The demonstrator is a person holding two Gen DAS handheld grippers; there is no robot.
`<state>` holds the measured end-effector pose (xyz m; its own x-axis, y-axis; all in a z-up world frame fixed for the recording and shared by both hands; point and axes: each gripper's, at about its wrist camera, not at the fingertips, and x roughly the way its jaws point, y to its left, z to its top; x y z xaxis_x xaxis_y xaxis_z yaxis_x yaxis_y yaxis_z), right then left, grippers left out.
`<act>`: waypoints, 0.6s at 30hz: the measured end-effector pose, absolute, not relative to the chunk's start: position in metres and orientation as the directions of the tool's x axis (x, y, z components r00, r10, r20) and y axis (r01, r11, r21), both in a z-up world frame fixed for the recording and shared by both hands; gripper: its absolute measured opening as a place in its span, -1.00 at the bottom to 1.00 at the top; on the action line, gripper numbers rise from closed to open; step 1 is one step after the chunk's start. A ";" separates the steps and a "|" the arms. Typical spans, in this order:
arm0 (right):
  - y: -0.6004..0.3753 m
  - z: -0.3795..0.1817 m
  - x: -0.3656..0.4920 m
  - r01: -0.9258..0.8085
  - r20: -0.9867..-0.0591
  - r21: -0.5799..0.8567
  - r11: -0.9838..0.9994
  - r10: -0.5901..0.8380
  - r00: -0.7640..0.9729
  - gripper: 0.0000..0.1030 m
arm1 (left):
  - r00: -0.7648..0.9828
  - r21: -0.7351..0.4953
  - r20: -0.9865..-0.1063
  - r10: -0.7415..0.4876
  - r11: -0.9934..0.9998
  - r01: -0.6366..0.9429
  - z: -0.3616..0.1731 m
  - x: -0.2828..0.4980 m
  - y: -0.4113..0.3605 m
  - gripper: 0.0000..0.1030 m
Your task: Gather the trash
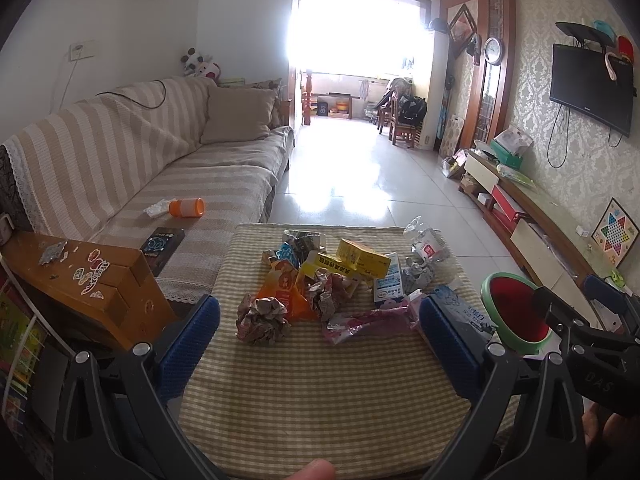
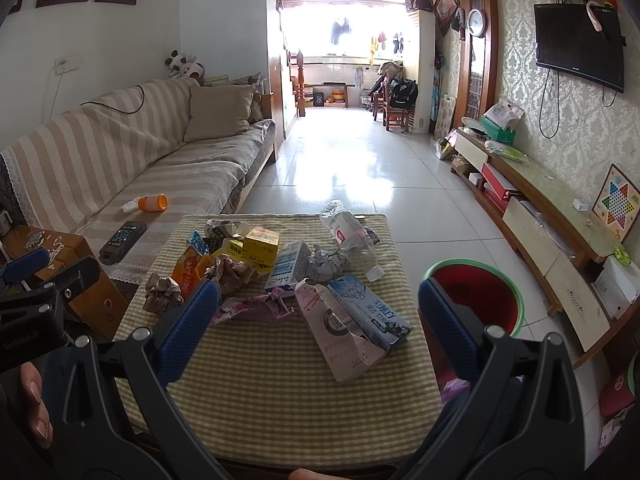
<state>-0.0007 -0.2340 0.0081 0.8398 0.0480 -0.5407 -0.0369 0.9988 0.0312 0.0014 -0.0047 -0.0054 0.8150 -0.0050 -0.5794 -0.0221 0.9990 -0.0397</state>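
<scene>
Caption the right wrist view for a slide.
Open right gripper above crumpled wrappers and flattened blue-white milk carton on checked tablecloth, green-rimmed red bin beside.

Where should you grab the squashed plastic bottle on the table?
Pinch the plastic bottle across its crumpled middle, coming from above with the right hand-held gripper. It lies on its side, cap end toward the bin, and the dented body should fit between open fingers.

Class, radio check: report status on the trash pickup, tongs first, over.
Left tongs open, empty; right tongs open, empty. Trash pile untouched on checked tabletop. Bin waits right of table. Nothing blocking.
</scene>
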 end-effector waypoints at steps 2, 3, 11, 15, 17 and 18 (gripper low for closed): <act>-0.234 0.008 -0.001 -0.036 -0.541 0.031 0.999 0.047 0.840 0.92 | 0.814 -0.040 -0.580 -0.005 0.999 -0.023 -0.006 0.002 -0.004 0.85; -0.233 0.008 -0.001 -0.036 -0.540 0.031 0.999 0.047 0.840 0.92 | 0.814 -0.040 -0.580 -0.004 0.999 -0.024 -0.006 0.002 -0.005 0.85; -0.233 0.008 -0.001 -0.036 -0.540 0.030 0.999 0.047 0.840 0.92 | 0.811 -0.039 -0.584 -0.002 0.999 -0.025 -0.008 0.002 -0.002 0.85; -0.234 0.011 -0.002 -0.036 -0.541 0.030 0.999 0.046 0.840 0.92 | 0.811 -0.041 -0.585 -0.003 0.999 -0.026 -0.009 0.004 0.000 0.85; -0.234 0.011 -0.002 -0.036 -0.541 0.030 0.999 0.046 0.840 0.92 | 0.811 -0.041 -0.585 -0.003 0.999 -0.026 -0.009 0.004 0.000 0.85; -0.235 0.011 -0.002 -0.036 -0.541 0.031 0.999 0.047 0.840 0.92 | 0.810 -0.042 -0.586 -0.004 0.999 -0.026 -0.009 0.004 0.000 0.85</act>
